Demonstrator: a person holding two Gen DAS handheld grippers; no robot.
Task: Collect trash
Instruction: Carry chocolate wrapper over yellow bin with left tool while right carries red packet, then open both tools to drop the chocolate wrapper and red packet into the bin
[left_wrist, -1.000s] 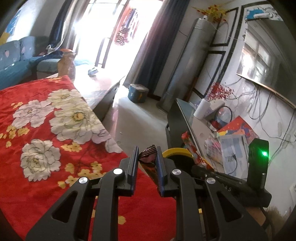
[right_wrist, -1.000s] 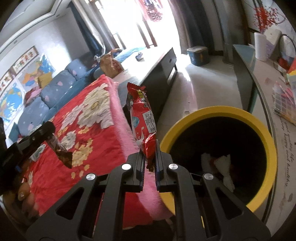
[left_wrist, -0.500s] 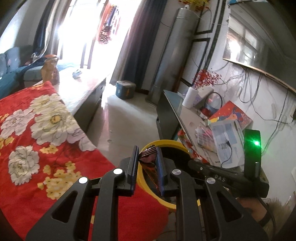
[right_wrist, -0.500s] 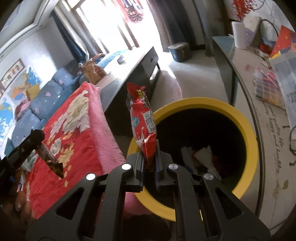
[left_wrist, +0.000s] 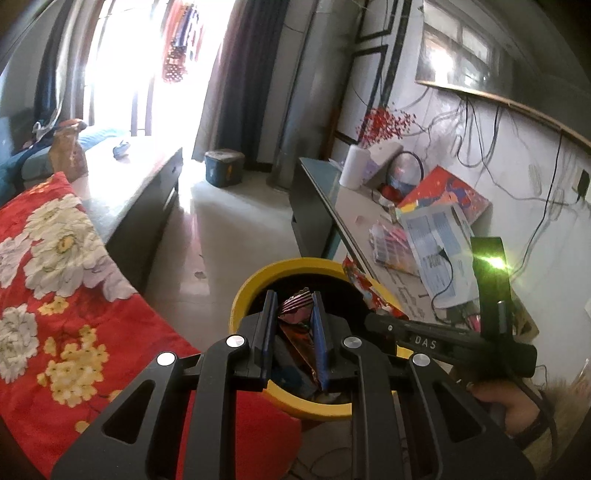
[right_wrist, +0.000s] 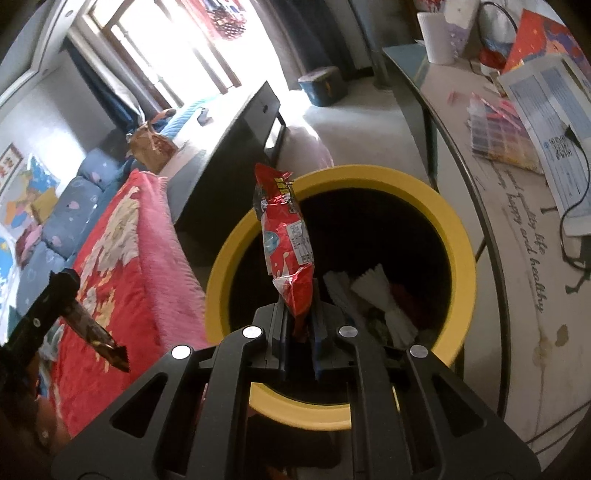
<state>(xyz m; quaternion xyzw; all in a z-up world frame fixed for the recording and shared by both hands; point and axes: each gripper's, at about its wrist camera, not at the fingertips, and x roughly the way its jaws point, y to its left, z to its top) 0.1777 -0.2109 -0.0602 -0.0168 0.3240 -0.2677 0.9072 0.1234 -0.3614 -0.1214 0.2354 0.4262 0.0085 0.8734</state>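
Note:
The round bin with a yellow rim (left_wrist: 246, 291) stands on the floor between a bed and a side table. My left gripper (left_wrist: 293, 306) is over the near left part of its mouth, shut on a dark, shiny crumpled wrapper (left_wrist: 295, 304). My right gripper (right_wrist: 297, 314) hangs above the bin (right_wrist: 461, 258), shut on the lower end of a long red snack wrapper (right_wrist: 284, 229) that stands upright. White paper scraps (right_wrist: 384, 295) lie inside. In the right wrist view the left gripper (right_wrist: 62, 291) shows at the left with the dark wrapper (right_wrist: 96, 332) dangling over the blanket's edge.
A red floral blanket (left_wrist: 66, 332) covers the bed left of the bin. A glass-topped side table (right_wrist: 524, 295) with papers, cables and a paper roll (left_wrist: 354, 166) runs along the right. A dark low table (right_wrist: 229, 147) and a blue box (left_wrist: 223, 166) stand farther off.
Both grippers have moved toward the bin and a little lower, each still gripping its wrapper. The left view has swung from the blanket to over the bin's mouth.

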